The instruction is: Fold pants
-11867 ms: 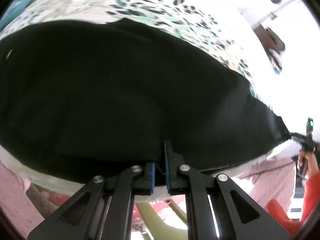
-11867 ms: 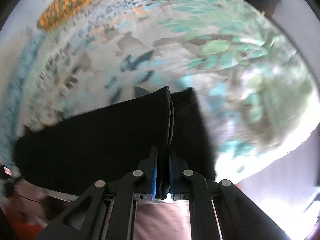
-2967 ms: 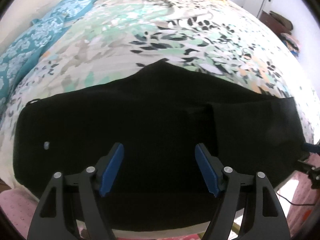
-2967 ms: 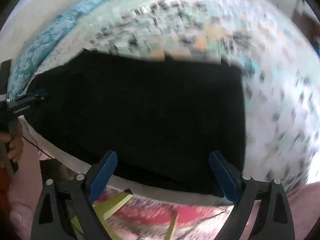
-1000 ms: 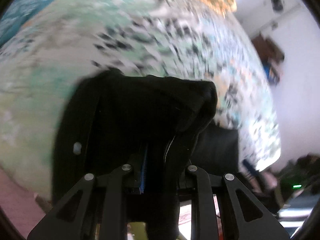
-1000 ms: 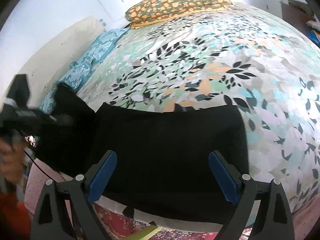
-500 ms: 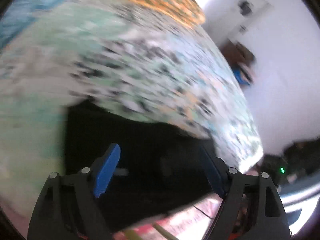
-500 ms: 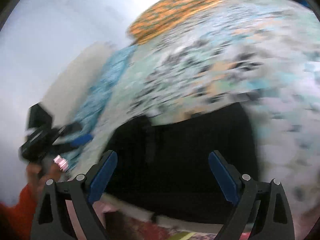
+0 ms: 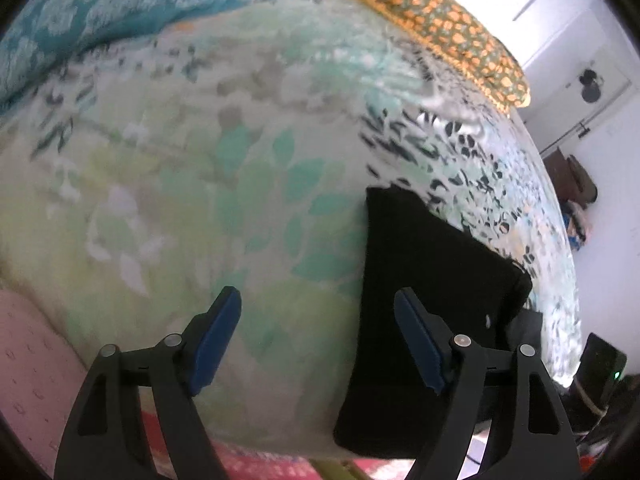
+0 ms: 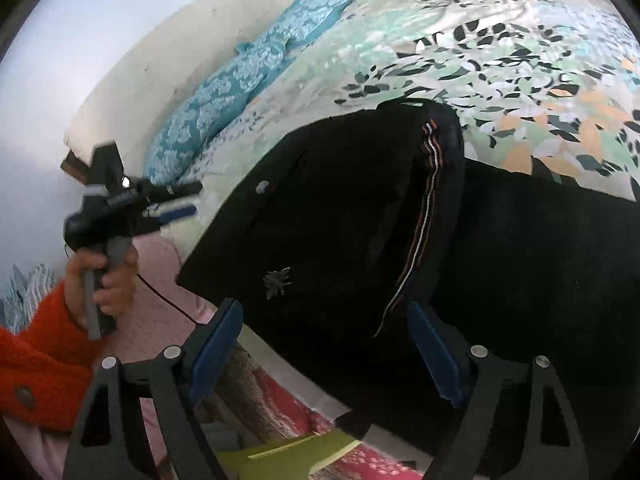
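Bed (image 9: 180, 200) carries black pants (image 10: 340, 220) folded over once, left tool (image 9: 316, 340) apart and empty, right tool (image 10: 326, 354) closing on nothing; further folding likely remains.

A wide bed (image 9: 208, 184) fills most of both views, covered with a pale sheet printed with green, black and orange leaves. At the far end of the bed lies a pillow (image 9: 440, 28) with an orange and green pattern. Along the left side of the bed lies a teal cushion (image 10: 248, 76) with white flowers, against a plain white wall (image 10: 80, 40). Beyond the right side of the bed the wall is white too, and a door (image 9: 592, 92) with a dark round thing on it stands there. Near this door is brown furniture (image 9: 572, 180). Daylight is bright on the walls.
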`<state>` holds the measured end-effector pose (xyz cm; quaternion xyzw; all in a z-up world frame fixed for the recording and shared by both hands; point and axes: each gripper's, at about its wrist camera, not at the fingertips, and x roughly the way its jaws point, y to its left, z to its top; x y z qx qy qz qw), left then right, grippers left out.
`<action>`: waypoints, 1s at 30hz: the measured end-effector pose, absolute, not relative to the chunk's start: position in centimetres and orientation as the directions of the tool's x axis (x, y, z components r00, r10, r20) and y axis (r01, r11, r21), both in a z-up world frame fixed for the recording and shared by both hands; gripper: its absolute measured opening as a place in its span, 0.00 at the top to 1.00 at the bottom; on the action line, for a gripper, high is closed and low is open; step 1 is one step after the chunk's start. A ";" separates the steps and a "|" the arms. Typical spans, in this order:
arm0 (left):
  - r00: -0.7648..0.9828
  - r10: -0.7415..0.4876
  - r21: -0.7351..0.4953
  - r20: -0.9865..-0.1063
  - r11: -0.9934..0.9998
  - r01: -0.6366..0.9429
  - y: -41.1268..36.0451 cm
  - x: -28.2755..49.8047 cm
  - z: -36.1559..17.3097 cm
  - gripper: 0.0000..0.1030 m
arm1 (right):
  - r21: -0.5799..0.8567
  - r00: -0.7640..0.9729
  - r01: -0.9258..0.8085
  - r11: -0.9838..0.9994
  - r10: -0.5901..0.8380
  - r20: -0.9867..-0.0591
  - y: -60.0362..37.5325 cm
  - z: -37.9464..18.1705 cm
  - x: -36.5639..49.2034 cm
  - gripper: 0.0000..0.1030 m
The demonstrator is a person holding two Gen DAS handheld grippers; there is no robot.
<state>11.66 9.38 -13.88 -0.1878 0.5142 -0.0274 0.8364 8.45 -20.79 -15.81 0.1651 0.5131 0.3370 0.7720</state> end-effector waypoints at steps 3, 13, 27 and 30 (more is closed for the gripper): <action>0.460 -0.217 -0.303 -0.861 0.945 -0.121 8.7 11.5 -14.3 0.22 | 0.609 0.191 -0.382 0.695 0.704 -0.684 -20.4 -15.8 8.3 0.25; 0.455 -0.189 -0.266 -0.870 0.958 -0.111 8.3 11.4 -14.2 0.22 | 0.629 0.065 -0.364 0.687 0.693 -0.718 -20.6 -16.7 9.0 0.25; 0.452 -0.153 -0.251 -0.879 0.954 -0.164 9.3 11.4 -14.7 0.22 | 0.770 0.095 -0.143 0.622 0.783 -0.614 -22.2 -17.9 10.4 0.78; 0.459 -0.150 -0.257 -0.876 0.949 -0.180 9.7 11.3 -14.5 0.22 | 0.811 0.167 -0.172 0.559 0.828 -0.536 -23.2 -13.9 10.1 0.80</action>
